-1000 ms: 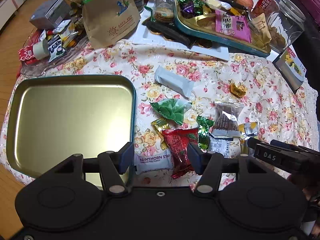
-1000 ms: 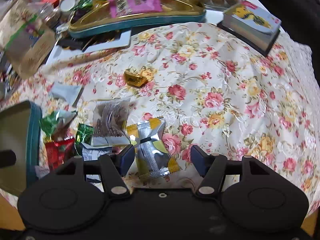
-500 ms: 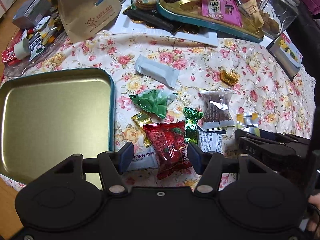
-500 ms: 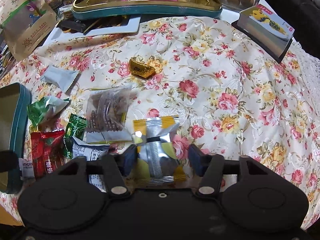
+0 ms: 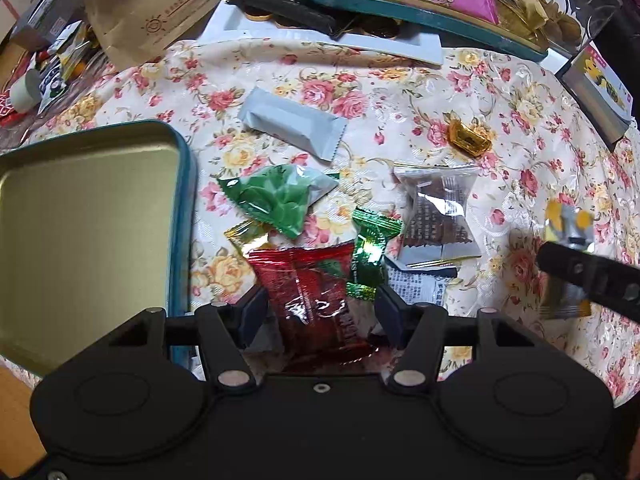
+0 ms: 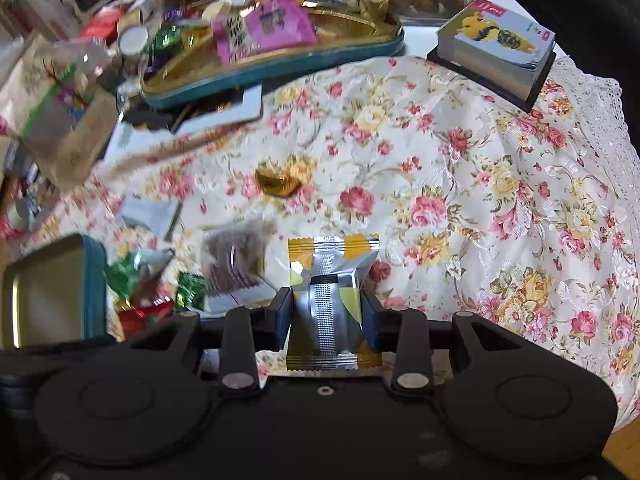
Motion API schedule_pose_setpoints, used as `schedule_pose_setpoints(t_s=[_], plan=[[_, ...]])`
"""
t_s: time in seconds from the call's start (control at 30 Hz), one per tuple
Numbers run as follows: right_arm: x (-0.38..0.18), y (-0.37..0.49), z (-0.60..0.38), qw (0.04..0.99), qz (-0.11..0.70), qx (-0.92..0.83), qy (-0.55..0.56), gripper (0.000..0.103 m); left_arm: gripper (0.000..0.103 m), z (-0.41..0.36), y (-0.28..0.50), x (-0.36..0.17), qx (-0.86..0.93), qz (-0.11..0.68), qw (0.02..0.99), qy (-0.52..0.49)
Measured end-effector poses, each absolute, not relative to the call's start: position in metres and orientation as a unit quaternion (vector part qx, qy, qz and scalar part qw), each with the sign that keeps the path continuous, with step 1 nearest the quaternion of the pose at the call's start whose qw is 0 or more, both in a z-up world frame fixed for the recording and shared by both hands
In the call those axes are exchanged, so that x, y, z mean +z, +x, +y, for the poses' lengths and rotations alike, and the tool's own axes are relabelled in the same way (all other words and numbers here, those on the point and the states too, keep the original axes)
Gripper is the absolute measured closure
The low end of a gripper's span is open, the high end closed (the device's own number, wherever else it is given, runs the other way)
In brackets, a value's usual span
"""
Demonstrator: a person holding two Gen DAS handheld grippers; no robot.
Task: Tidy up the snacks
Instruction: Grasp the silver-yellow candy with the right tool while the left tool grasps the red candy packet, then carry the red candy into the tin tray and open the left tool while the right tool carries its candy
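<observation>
Tin tray, gold inside w/ teal rim, sits far left on the floral tablecloth, nothing in it. Just right of its rim is the snack pile. Your left gripper hangs over the near end of that pile w/ jaws spread wide, gripping nothing: the red candy wrapper lies on the cloth btwn the two pads, apart from both. Touching the red one: a gold-edged wrapper on its left, a small green foil candy on its right, and the bigger green packet just beyond. Further back, a grey sachet lies alone.

Right of the pile, a clear packet w/ dark contents overlaps a white printed packet. Gold ingot-shaped candy sits well apart toward the back right.

Far right, your right gripper has just been closing and is now clamped on the silver-and-yellow packet; both pads press its sides, packet upright btwn them, top edge sticking out past the tips. In the left wrist view it looks blurred and clear of the cloth.

Back of the table: second teal tray loaded w/ sweets incl. a pink packet, and a deck of cards at the back right corner.
</observation>
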State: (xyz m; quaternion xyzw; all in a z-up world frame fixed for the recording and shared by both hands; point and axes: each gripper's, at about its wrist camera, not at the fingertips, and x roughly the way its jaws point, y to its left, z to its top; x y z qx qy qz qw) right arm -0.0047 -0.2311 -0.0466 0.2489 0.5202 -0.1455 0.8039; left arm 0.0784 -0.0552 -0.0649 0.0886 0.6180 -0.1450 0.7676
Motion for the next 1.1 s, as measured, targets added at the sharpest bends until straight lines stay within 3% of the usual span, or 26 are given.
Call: schedule_pose_setpoints(t_s=[0.8,0.9,1.1], plan=[[-0.014,-0.017,-0.237,0.831,0.473,-0.143,0.254,0.065,0.041,-0.061,0.09,-0.089,-0.121,0.641,0.754,0.077],[-0.012,-0.018,-0.238,0.833,0.47,-0.143,0.255,0.065,0.058,-0.064,0.088,-0.088,-0.12,0.635,0.759,0.077],[-0.006,-0.023,-0.247,0.834,0.458,-0.158,0.264,0.065,0.06,-0.066,0.083,-0.075,-0.137,0.637,0.756,0.061]])
